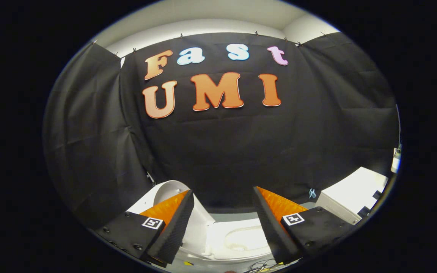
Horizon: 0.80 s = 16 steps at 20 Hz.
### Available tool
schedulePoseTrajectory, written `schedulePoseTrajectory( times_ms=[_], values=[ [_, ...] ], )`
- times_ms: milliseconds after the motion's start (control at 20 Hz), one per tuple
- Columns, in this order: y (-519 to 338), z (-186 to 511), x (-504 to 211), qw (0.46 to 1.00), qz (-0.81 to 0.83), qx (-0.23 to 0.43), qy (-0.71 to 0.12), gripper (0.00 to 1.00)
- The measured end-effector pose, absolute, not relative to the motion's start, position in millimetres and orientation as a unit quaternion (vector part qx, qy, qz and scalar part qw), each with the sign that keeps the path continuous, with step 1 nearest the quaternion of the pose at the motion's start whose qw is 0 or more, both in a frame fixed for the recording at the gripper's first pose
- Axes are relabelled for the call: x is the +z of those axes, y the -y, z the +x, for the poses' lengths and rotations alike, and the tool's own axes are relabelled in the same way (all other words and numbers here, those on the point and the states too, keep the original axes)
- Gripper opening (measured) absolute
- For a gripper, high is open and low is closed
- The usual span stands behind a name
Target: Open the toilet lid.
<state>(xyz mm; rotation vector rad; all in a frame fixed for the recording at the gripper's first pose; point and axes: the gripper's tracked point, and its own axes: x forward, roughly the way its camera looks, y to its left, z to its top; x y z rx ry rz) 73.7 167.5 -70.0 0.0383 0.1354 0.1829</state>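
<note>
The white toilet (237, 239) sits low in the frame, its bowl showing pale and open between and below the fingers, though what lies in the bowl cannot be made out. The hand-held gripper (222, 218) is spread wide with nothing between its fingers and neither finger pressing on anything. The toilet lid (165, 191) stands raised at the lower left, its rounded white edge rising just behind the left finger, while a white box-like unit (351, 197) sits beyond the right finger at the lower right.

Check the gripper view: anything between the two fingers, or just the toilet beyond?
Gripper view: gripper open, nothing held. Through the gap: the toilet bowl below; its raised lid stands by one finger.
</note>
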Motion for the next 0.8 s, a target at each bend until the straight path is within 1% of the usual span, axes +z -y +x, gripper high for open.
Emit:
schedulePoseTrajectory(
  times_ms=[400, 800],
  values=[
    [-100, 69, -25, 0.998, 0.007, 0.049, -0.030, 0.99],
    [-83, 65, -19, 0.999, 0.005, 0.032, -0.023, 0.99]
  ],
)
